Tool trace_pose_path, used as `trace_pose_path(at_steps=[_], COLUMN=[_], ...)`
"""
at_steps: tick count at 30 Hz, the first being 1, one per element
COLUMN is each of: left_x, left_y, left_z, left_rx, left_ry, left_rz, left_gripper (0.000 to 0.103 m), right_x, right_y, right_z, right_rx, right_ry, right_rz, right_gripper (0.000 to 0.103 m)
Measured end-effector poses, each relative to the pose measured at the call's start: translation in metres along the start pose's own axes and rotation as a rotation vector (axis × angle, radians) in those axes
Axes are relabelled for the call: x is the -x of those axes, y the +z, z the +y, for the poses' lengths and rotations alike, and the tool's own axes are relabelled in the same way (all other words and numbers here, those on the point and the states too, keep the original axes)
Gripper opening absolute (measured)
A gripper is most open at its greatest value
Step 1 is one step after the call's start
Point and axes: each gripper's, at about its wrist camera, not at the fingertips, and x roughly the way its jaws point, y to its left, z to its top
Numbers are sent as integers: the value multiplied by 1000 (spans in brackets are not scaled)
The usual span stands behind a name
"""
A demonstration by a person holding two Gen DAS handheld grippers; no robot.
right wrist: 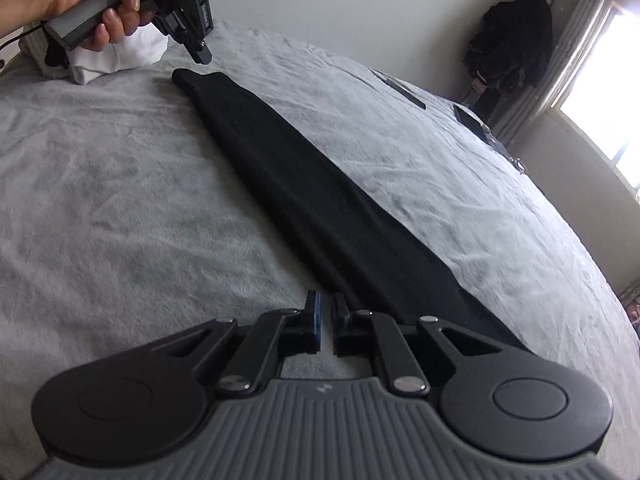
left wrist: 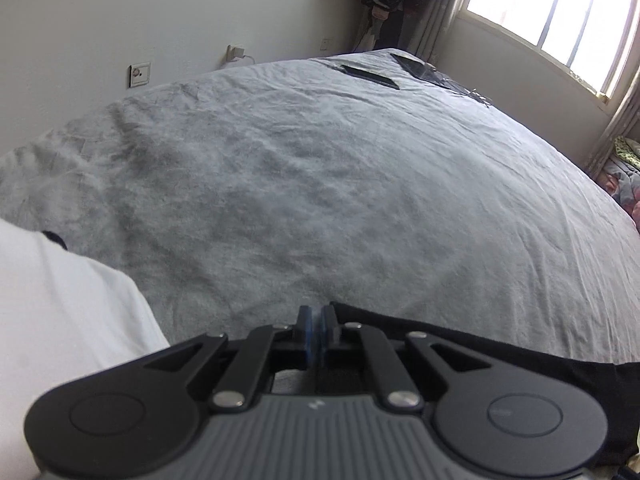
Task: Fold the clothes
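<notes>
Cloth [right wrist: 320, 200], black, a long narrow strip on fuzzy grey bedspread [right wrist: 120, 200]; left gripper [left wrist: 316, 320] clenched empty above one end, right gripper [right wrist: 326, 320] slightly parted, near window [left wrist: 560, 12].

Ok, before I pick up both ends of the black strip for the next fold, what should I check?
1. Long black folded garment strip lies flat and straight on the grey bedspread: ok.
2. Left tongs gripping the far end: not ok; they are shut and just above it.
3. Right tongs open at the near end: ok.
4. Cloth between the right tongs: not ok; the strip lies beside them.
5. White cloth bundle clear of the strip: ok; it lies beyond the far end.
6. Hidden layers aligned: cannot tell.
</notes>
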Motion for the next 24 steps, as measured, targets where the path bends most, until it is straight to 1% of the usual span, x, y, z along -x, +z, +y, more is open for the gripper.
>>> trace_pose_path(at_steps=[3,4,6,8,9,11,12,14,15,17,19,21,23,24], left_x=[5,4,1,-4,-6,-9,-11,-15,-17,-20,-24,-20,-15,-11], left_y=[-1,-2,-6,-13,-17,-23,-26,-32,-35,-42,-48,-48,-51,-55], left_z=[-18,-26,-41,-60,-65,-75,-80,-90,-95,-106,-115,-114,-119,-125], left_rx=[-31,-42,-69,-126,-143,-177,-195,-229,-246,-280,-312,-304,-325,-352], left_ry=[-79,-100,-136,-163,-157,-144,-138,-126,-120,-107,-95,-80,-62,-57], left_rz=[-10,-7,4,21,27,37,42,53,58,69,79,77,69,61], left_gripper=[3,3,3,4,5,6,6,8,9,10,11,11,12,12], right_x=[-6,-10,-24,-40,-45,-42,-38,-31,-24,-9,9,23,30,32], right_y=[11,13,14,9,6,3,3,1,0,-4,-14,-26,-36,-39], right_z=[-16,-22,-28,-29,-28,-20,-19,-20,-19,-18,-25,-36,-47,-54], right_rx=[-131,-181,-254,-316,-350,-393,-414,-469,-478,-486,-531,-581,-610,-626], right_ry=[-40,-40,-2,23,31,27,40,113,113,99,71,36,-1,-18], right_rz=[-21,-21,10,63,78,73,76,86,79,60,20,8,6,8], right_gripper=[10,10,10,10,14,14,14,14,13,12,13,14,14,14])
